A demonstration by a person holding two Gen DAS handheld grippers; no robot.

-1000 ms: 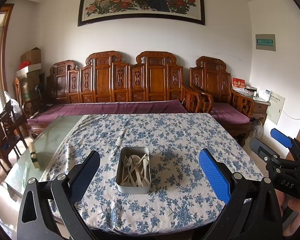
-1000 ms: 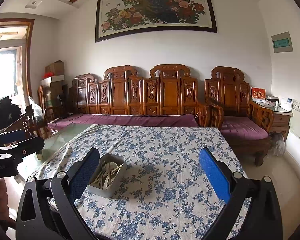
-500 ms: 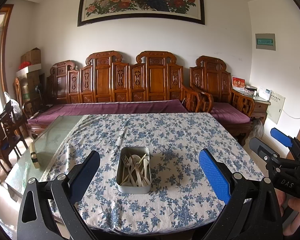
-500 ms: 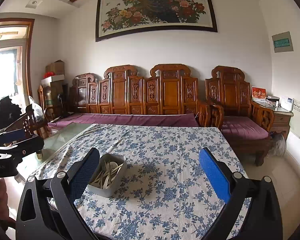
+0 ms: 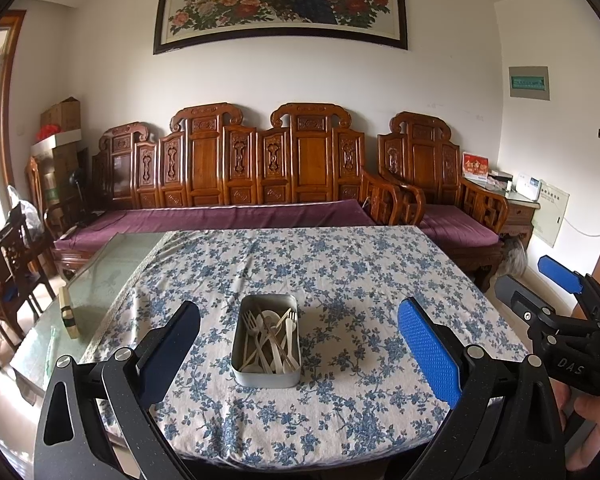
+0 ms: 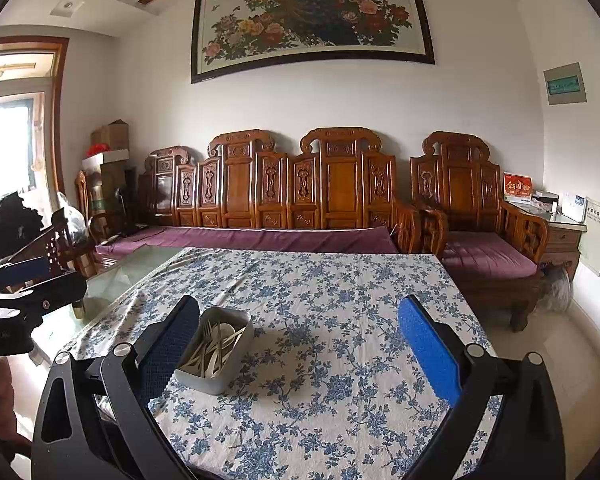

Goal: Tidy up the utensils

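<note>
Both grippers hang at the near table edge, w/ nothing btwn the fingers. Left gripper (image 5: 299, 346): fingers spread wide, tin (image 5: 266, 342) straight ahead, framed btwn them but well short of contact. Right gripper (image 6: 299, 346): also spread wide, empty; the tin (image 6: 216, 350) sits ahead and to its left, just past the left fingertip in that view. It also shows at the right edge of the left cam, off beside the table.

Utensils (image 5: 272, 338), pale forks and spoons, prob plastic, all lie inside the tin, crossed in a loose heap, not sorted by type. None visible loose on the cloth (image 5: 340, 272).

Progress: ambiguous. Fits either a jumble waiting to be taken out and sorted, or a gather-up that's done w/ everything collected in one tin. No 2nd tray or holder in view to settle it.
</note>
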